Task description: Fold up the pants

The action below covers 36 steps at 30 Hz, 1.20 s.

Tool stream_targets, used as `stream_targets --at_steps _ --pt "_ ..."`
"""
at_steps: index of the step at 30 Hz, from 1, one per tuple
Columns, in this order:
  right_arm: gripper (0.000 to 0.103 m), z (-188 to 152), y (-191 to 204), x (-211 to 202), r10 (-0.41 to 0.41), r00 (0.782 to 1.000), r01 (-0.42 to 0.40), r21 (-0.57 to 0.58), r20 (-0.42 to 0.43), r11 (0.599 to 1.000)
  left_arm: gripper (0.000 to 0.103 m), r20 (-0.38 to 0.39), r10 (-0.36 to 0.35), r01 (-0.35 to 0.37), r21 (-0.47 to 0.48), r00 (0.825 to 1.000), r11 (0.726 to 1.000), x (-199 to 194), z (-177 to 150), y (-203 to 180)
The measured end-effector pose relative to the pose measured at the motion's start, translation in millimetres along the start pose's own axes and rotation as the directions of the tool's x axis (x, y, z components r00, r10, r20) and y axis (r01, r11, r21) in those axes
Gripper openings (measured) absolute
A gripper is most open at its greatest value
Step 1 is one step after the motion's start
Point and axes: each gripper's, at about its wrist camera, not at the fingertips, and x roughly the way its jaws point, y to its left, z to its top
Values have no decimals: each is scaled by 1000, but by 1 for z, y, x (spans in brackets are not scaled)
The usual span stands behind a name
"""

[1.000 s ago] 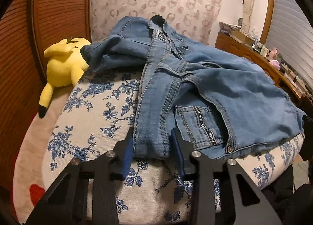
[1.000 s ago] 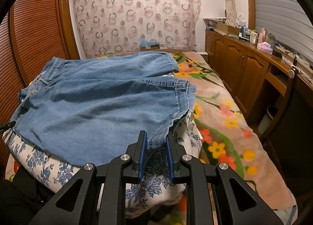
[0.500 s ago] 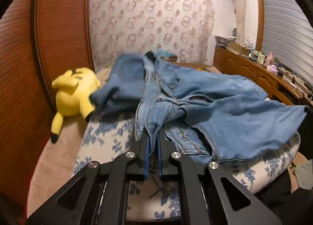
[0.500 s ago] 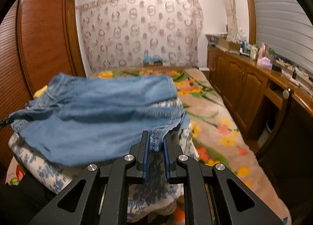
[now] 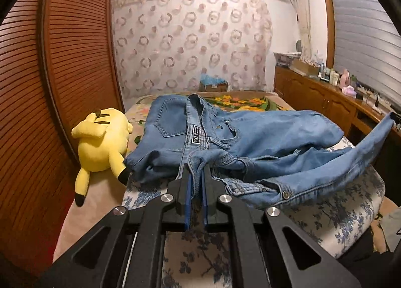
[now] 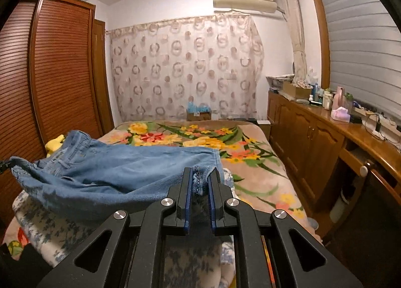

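left tongs (image 5: 196,175) pinch rumpled denim pants (image 5: 250,137) waistband | right tongs (image 6: 199,177) pinch stitched hem

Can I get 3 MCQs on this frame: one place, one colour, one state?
1. Where is the plush toy relative to the jeans?
A. On top of them
B. Beside them, toward the wooden wardrobe
C. On the sideboard

2. What colour is the plush toy?
A. Yellow
B. Pink
C. White

3. What are the left tongs doing?
A. Wide open above the bed
B. Shut on the plush toy
C. Shut on the jeans

Answers:
1 B: in the left wrist view it lies on the bed next to the denim, on the wardrobe side.
2 A: its body is bright yellow, with dark tips.
3 C: the blue pads pinch a denim fold near the waistband; the right tongs likewise clamp a hem.
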Motion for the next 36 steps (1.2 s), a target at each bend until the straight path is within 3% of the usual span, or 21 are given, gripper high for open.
stream_targets --at_steps 4,10,24,36 --pt "11 0 1 29 -11 1000 11 6 -21 1000 8 -10 -7 7 29 1000 1000 17 20 -3" --pt "11 29 0 62 -39 999 39 -2 -10 999 7 5 -9 9 66 1000 998 51 57 -5" --pt "11 54 -2 144 -58 997 56 -31 -51 998 7 -37 -26 29 80 999 996 143 90 -13" --pt "10 81 -8 188 -80 997 80 -81 2 994 7 37 17 -21 122 999 992 180 146 -13"
